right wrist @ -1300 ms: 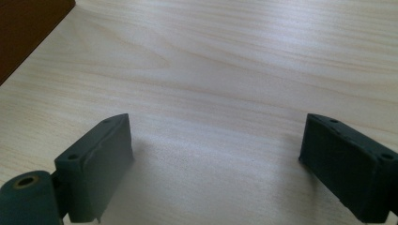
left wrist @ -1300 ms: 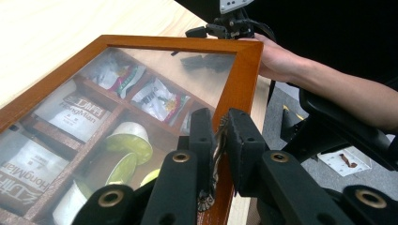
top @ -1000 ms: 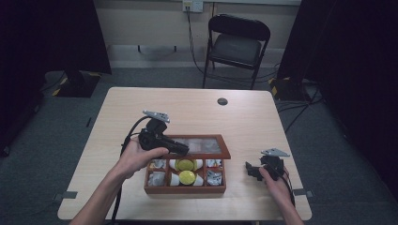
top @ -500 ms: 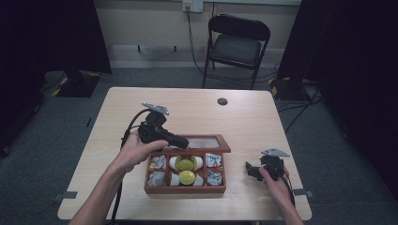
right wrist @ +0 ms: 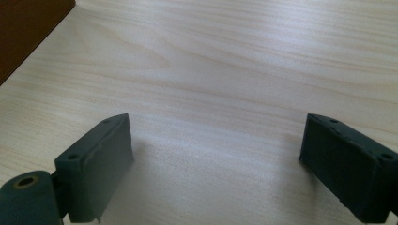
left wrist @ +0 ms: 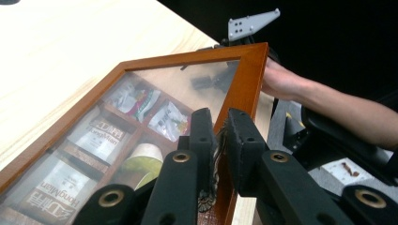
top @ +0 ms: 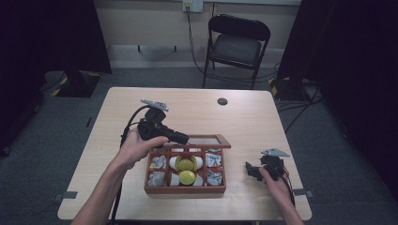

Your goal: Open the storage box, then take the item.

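The left gripper (left wrist: pixel 217 136) is clamped on the front edge of the lid (left wrist: pixel 244 89) of a wooden box (top: pixel 185 190), its jaws pressed narrow against the frame with a small metal clasp (left wrist: pixel 206 201) between them. The lid, a wooden frame around a clear pane, is raised at a tilt, hinged at the far side of the box from the person. Below the gripper, through the pane, lie tea bags (left wrist: pixel 101 136) in their compartments and a yellow-green round thing (left wrist: pixel 141 164). In the high view the left gripper (top: pixel 180 138) sits at the near left corner of the lid (top: pixel 199 140), above the box.

The right gripper (right wrist: pixel 213 159) rests low over the bare table (right wrist: pixel 234 61), jaws wide apart with nothing between them. The box is to its left, close by; in the high view the right gripper (top: pixel 253 169) lies just right of the box.
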A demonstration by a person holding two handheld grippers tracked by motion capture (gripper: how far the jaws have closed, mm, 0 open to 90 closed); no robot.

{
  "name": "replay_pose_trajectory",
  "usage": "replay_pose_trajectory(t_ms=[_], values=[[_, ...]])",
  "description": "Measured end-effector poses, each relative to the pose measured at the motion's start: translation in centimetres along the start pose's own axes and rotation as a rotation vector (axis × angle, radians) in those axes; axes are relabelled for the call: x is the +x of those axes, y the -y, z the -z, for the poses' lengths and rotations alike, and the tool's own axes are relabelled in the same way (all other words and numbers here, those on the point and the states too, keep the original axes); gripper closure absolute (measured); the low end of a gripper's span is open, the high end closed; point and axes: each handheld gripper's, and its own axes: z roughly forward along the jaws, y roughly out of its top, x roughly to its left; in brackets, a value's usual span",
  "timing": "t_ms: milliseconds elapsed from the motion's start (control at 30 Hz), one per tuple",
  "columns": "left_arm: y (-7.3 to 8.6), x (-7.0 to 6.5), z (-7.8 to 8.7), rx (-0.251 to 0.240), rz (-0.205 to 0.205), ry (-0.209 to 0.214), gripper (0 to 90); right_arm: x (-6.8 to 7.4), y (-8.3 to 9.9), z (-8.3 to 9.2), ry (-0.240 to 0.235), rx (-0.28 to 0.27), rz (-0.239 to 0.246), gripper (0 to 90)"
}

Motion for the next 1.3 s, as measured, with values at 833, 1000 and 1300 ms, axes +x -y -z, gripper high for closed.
replay_pose_trajectory(t_ms=[833,1000,1300], values=[[-0.9,0.3,0.6,-0.058,-0.003,-0.036,81.4,0.5,0.0,1.1,-0.063,-0.014,-0.002,15.2],[-0.9,0.4,0.6,-0.058,-0.003,-0.034,81.4,0.8,-0.4,2.0,-0.093,-0.056,-0.015,14.8],[-0.9,0.5,0.6,-0.054,-0.002,-0.024,81.4,3.4,-1.9,4.3,-0.281,-0.161,0.015,16.1]])
